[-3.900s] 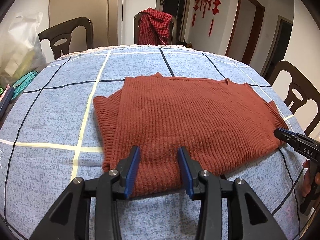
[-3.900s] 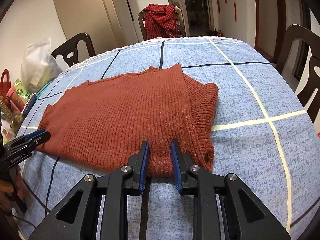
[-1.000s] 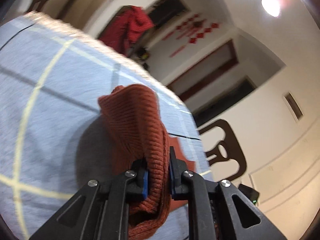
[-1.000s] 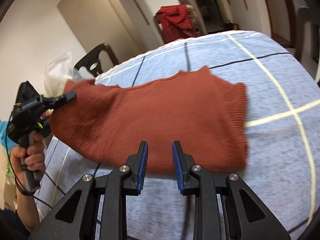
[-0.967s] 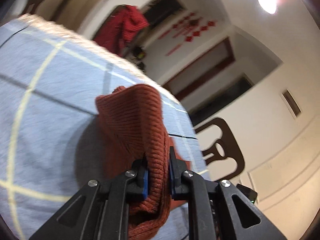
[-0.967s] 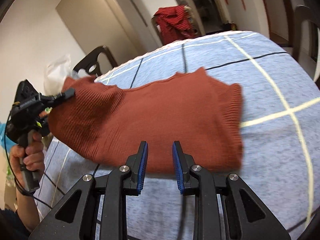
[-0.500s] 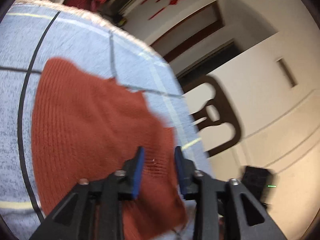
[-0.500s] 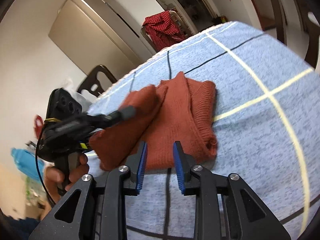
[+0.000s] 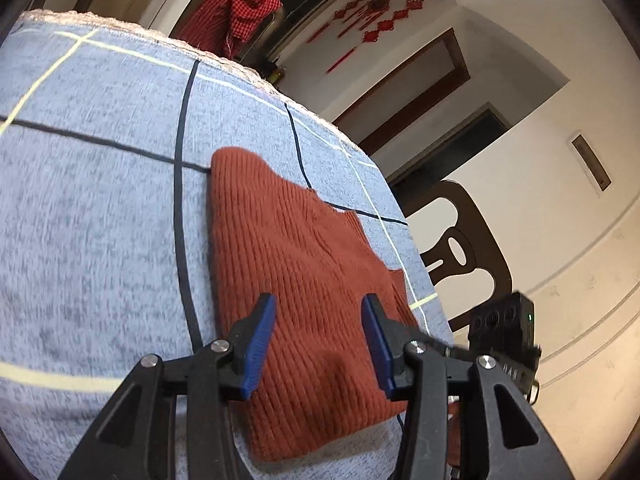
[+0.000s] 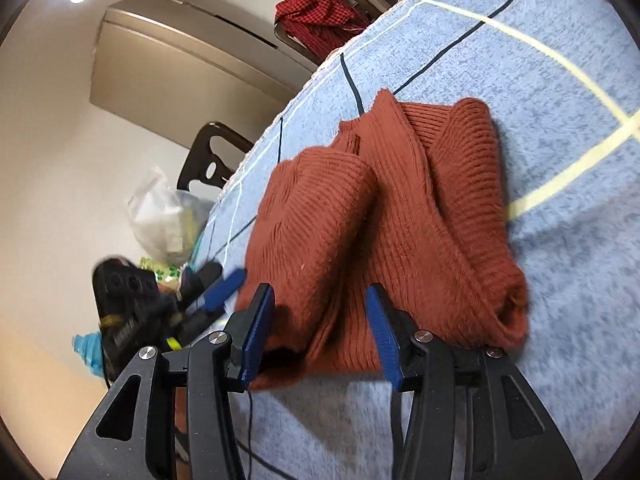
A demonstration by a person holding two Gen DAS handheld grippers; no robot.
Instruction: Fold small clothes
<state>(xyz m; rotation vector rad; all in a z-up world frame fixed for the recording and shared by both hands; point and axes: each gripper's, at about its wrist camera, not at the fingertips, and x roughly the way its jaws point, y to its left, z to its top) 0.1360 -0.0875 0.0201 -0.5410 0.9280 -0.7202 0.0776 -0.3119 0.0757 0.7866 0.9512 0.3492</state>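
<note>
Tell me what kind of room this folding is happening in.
Most likely a home dining room: a table under a blue checked tablecloth, dark wooden dining chairs around it, one draped with a red checked garment, and red knot decorations on the wall by the doorways.

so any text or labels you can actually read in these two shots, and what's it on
None can be read with confidence.
Pale letters on the right gripper body, in the left wrist view: too small and cut off.
Yellow and white band on the left gripper body, in the right wrist view: blurred.
Red hanging ornaments on the wall: no legible characters.
</note>
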